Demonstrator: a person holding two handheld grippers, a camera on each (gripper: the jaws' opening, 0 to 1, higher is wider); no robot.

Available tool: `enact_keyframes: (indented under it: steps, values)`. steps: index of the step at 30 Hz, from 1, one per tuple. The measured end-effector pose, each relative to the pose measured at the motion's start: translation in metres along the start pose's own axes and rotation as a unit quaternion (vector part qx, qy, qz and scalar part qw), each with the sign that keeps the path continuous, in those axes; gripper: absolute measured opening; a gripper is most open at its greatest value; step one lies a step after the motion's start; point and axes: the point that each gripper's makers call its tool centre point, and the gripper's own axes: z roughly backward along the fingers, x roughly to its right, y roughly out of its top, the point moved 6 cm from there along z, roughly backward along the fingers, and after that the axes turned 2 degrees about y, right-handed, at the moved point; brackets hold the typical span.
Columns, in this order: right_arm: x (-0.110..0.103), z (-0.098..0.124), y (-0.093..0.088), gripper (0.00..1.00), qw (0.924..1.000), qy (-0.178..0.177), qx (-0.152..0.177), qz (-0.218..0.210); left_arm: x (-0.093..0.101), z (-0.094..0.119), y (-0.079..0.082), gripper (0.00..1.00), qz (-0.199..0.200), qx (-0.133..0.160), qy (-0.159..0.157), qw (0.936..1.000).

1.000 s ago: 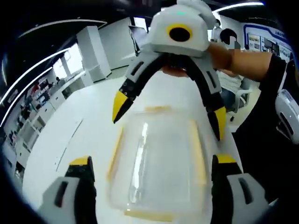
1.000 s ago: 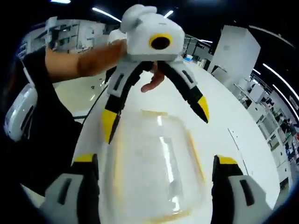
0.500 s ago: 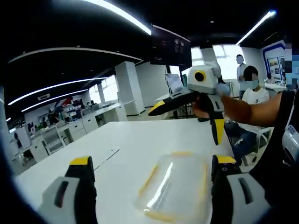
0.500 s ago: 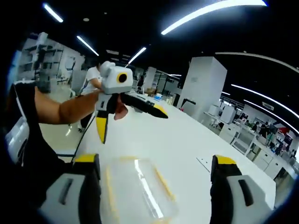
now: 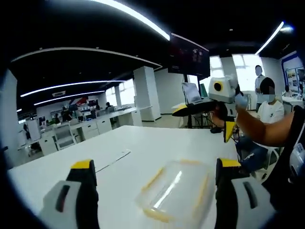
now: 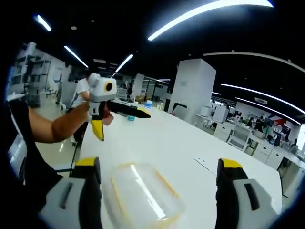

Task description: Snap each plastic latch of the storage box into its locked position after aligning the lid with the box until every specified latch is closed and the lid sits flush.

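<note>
A clear plastic storage box (image 5: pixel 175 192) with its clear lid on and yellow latches along its sides lies on the white table (image 5: pixel 143 148). My left gripper (image 5: pixel 155 164) is open, its jaws standing wide on either side of the box's near end and holding nothing. Held up in a hand beyond the box, the right gripper (image 5: pixel 204 125) is open and apart from it. In the right gripper view the same box (image 6: pixel 143 195) lies between the wide jaws of my open right gripper (image 6: pixel 158 163). The left gripper (image 6: pixel 119 123) hangs open over the table's far side.
A flat white sheet (image 5: pixel 112 160) lies on the table left of the box, also seen as a sheet (image 6: pixel 205 164) to the right. A seated person (image 5: pixel 267 102) and office desks stand beyond the table. A black sleeve (image 6: pixel 28 157) borders the left side.
Both grippers have drawn up and back from the box. The views have swung from looking down on the lid to looking level across the table. The grippers stand farther apart.
</note>
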Motion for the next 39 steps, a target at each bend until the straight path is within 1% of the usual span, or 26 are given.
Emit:
enact_keyframes:
  steps: [1, 2, 3, 4, 7, 9, 10, 11, 13, 15, 17, 21, 22, 23, 25, 26, 28, 29, 30, 32, 33, 35, 39]
  values:
    - [-0.001, 0.000, -0.001, 1.00, 1.0000, 0.000, 0.003, -0.001, 0.002, 0.001, -0.003, 1.00, -0.001, -0.003, -0.005, 1.0000]
    - [-0.003, -0.001, -0.002, 1.00, 1.0000, 0.001, 0.009, -0.004, 0.007, 0.002, -0.009, 1.00, -0.012, -0.018, -0.025, 0.9995]
    - [-0.005, -0.002, -0.004, 1.00, 0.9999, 0.003, 0.015, -0.004, 0.009, 0.002, -0.015, 1.00, -0.014, -0.029, -0.024, 0.9992]
    - [-0.007, -0.004, -0.006, 1.00, 0.9998, 0.006, 0.017, -0.003, 0.008, 0.000, -0.021, 1.00, -0.016, -0.034, -0.017, 0.9991]
    - [-0.011, -0.009, -0.015, 1.00, 0.9999, 0.010, 0.007, -0.011, 0.007, -0.001, -0.038, 1.00, -0.023, -0.044, -0.004, 0.9987]
    - [-0.014, -0.011, -0.021, 1.00, 0.9998, 0.009, 0.007, -0.015, 0.006, 0.000, -0.047, 1.00, -0.018, -0.052, -0.006, 0.9985]
    - [-0.015, -0.012, -0.023, 1.00, 0.9998, 0.010, 0.006, -0.018, 0.006, 0.001, -0.050, 1.00, -0.015, -0.054, -0.011, 0.9984]
    - [-0.018, -0.013, -0.027, 1.00, 0.9992, 0.014, 0.005, -0.036, 0.005, 0.002, -0.052, 1.00, -0.008, -0.052, -0.010, 0.9986]
    - [-0.018, -0.014, -0.031, 1.00, 0.9989, 0.015, 0.008, -0.044, 0.002, 0.003, -0.056, 1.00, 0.000, -0.045, -0.002, 0.9990]
    - [-0.017, -0.015, -0.034, 1.00, 0.9991, 0.009, 0.005, -0.042, -0.002, 0.005, -0.056, 1.00, 0.007, -0.033, 0.013, 0.9993]
    - [-0.014, -0.015, -0.036, 1.00, 0.9993, 0.001, 0.003, -0.037, -0.004, 0.006, -0.057, 1.00, 0.003, -0.030, 0.025, 0.9992]
    - [-0.009, -0.016, -0.038, 1.00, 0.9991, -0.001, 0.008, -0.043, 0.001, 0.006, -0.057, 1.00, -0.004, -0.026, 0.031, 0.9992]
    - [-0.007, -0.017, -0.038, 1.00, 0.9990, -0.002, 0.008, -0.043, 0.000, 0.006, -0.057, 1.00, 0.000, -0.023, 0.036, 0.9991]
    - [-0.007, -0.017, -0.039, 1.00, 0.9990, -0.002, 0.007, -0.044, -0.003, 0.005, -0.055, 1.00, 0.002, -0.014, 0.050, 0.9987]
    - [-0.007, -0.019, -0.042, 1.00, 0.9988, 0.000, 0.004, -0.049, -0.002, 0.006, -0.055, 1.00, 0.002, -0.016, 0.040, 0.9991]
    - [-0.007, -0.019, -0.043, 1.00, 0.9989, 0.000, 0.006, -0.047, -0.002, 0.006, -0.054, 1.00, 0.013, -0.011, 0.038, 0.9991]
    - [-0.007, -0.020, -0.045, 1.00, 0.9990, -0.002, 0.009, -0.045, 0.000, 0.005, -0.052, 1.00, 0.016, -0.005, 0.034, 0.9993]
    - [-0.007, -0.020, -0.046, 1.00, 0.9990, -0.004, 0.015, -0.042, 0.000, 0.005, -0.051, 1.00, 0.016, 0.000, 0.034, 0.9993]
    - [-0.007, -0.020, -0.047, 1.00, 0.9990, -0.004, 0.016, -0.042, 0.001, 0.005, -0.047, 1.00, 0.020, 0.015, 0.036, 0.9990]
    - [-0.008, -0.020, -0.049, 1.00, 0.9989, -0.004, 0.019, -0.043, 0.004, 0.004, -0.048, 1.00, 0.027, 0.015, 0.025, 0.9992]
    - [-0.008, -0.020, -0.050, 1.00, 0.9989, -0.005, 0.021, -0.043, 0.005, 0.003, -0.049, 1.00, 0.018, 0.008, 0.020, 0.9996]
    - [-0.009, -0.018, -0.051, 1.00, 0.9988, -0.008, 0.026, -0.041, 0.006, 0.002, -0.050, 1.00, 0.005, 0.009, 0.026, 0.9996]
    - [-0.010, -0.016, -0.054, 1.00, 0.9988, -0.014, 0.029, -0.037, 0.009, -0.001, -0.052, 1.00, 0.009, 0.009, 0.025, 0.9996]
